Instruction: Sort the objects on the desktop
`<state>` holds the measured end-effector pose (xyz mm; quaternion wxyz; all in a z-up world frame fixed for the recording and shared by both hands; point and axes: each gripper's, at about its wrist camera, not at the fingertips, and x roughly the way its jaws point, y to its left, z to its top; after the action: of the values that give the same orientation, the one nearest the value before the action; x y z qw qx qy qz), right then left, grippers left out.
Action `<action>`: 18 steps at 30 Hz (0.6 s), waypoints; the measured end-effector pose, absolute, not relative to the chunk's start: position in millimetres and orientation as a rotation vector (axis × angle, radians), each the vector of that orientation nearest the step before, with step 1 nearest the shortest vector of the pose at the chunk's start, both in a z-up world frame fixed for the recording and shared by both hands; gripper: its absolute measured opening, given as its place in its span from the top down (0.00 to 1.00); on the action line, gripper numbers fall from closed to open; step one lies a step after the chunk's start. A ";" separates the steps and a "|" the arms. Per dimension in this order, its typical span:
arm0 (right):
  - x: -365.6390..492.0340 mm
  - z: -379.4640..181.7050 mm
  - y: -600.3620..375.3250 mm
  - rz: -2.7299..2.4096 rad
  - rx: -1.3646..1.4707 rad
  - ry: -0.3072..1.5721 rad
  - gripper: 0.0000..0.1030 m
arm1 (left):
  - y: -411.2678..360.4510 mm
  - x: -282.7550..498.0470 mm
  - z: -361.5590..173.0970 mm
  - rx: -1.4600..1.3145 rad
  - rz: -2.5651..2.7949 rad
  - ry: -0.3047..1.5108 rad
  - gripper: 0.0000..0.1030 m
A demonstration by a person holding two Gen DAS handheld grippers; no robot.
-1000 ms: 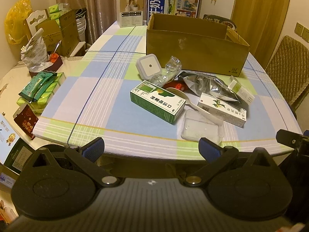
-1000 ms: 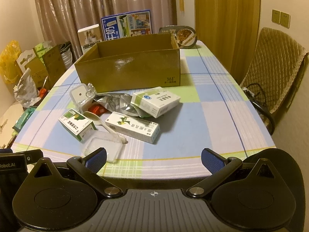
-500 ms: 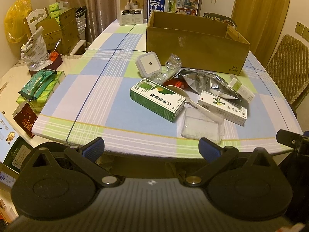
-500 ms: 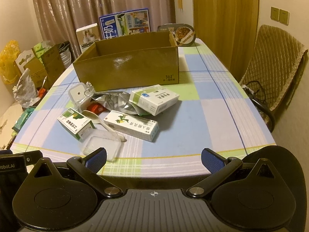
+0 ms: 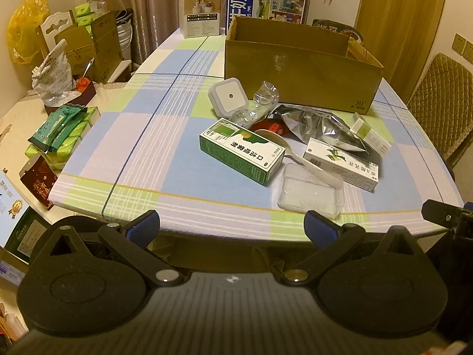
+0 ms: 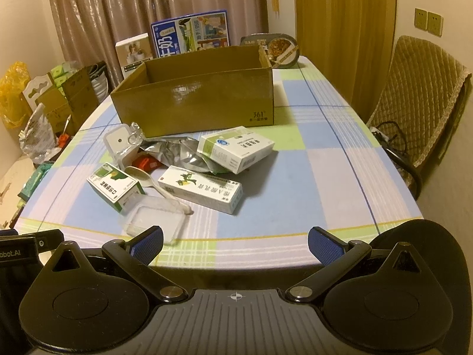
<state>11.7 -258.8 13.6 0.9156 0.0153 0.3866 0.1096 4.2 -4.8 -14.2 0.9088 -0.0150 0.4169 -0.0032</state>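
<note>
— What's sitting past the checked tablecloth (image 6: pixel 310 177), at the far end?

— A blue milk carton (image 6: pixel 192 35) is leaning against the curtains (image 6: pixel 118 14), with a small white box (image 6: pixel 133 51) standing just left of it and a round meal tub (image 6: pixel 273 48) propped to its right.

— And off to the sides?

— A quilted chair (image 6: pixel 419 100) is standing on the right. On the left, a yellow bag (image 5: pixel 25 38) is slumping by the wall, and green packets (image 5: pixel 59 133) are lying stacked on a side table.

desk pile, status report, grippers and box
Left gripper and right gripper open, empty, short of the table edge. Pile unsorted before the cardboard box. Clear plastic tray nearest; approach unobstructed.
</note>
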 end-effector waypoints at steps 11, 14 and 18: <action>12.2 17.6 -254.2 0.297 0.001 0.750 0.02 | -4.1 4.0 -17.2 -0.031 -0.007 0.865 0.01; 11.0 18.8 -253.4 0.291 -0.009 0.715 0.02 | -4.1 4.1 -18.5 -0.030 -0.010 0.868 0.01; 14.6 18.2 -252.4 0.255 -0.009 0.699 0.02 | -4.7 5.1 -20.9 -0.025 -0.014 0.873 0.01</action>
<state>14.6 -252.4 18.2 0.9316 -0.0045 0.3415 0.1247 5.1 -4.7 -20.9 0.9061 -0.0123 0.4229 -0.0070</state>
